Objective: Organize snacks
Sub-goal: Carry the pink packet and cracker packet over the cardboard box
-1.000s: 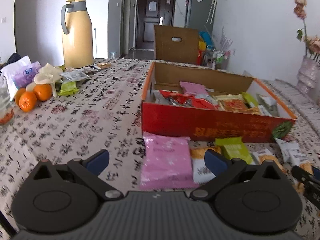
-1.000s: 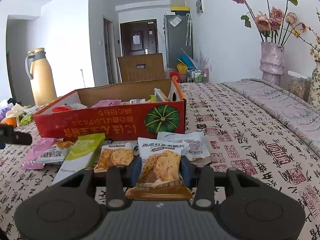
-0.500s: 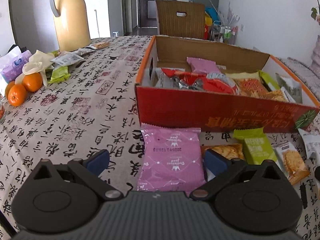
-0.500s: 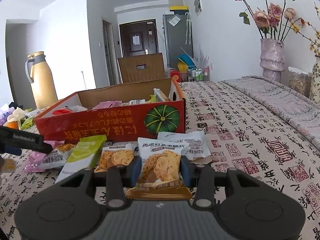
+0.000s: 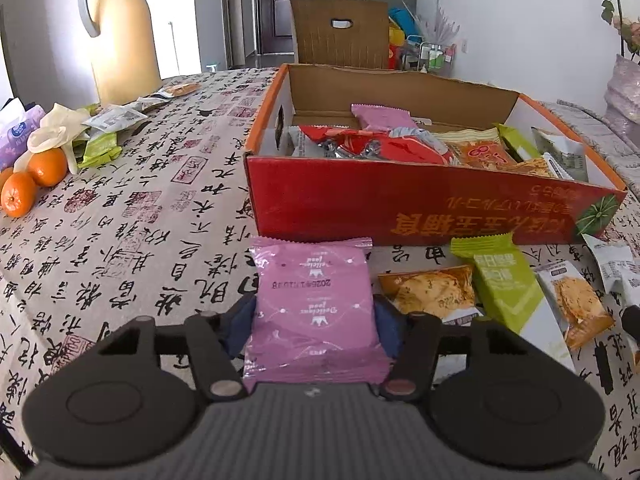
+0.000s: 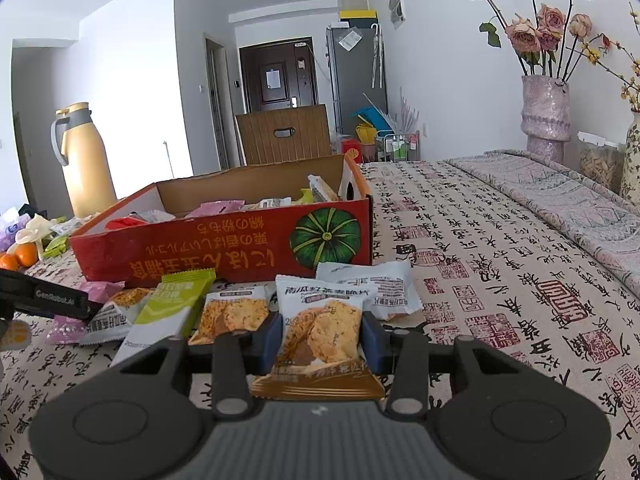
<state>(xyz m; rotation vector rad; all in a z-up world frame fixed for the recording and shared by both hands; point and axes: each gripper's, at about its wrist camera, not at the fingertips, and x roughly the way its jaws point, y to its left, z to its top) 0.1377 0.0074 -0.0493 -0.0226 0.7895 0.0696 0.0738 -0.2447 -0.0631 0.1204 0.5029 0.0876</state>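
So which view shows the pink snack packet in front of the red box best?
The left wrist view: the pink snack packet fills the centre, face and printed text visible, between the left gripper, whose jaws are closing on it. The right wrist view shows only a crumpled pink corner at the far left, mostly hidden behind that gripper's finger.

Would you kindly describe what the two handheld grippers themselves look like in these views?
Both look alike. The left gripper and right gripper each have a dark grey, ribbed body with two round housings. Black linkage arms on silver pivot pins carry jaws faced with dark blue pads. In the right wrist view, the left one's black finger bears white "GenRobot.AI" lettering. No cables, hands or sleeves are visible.
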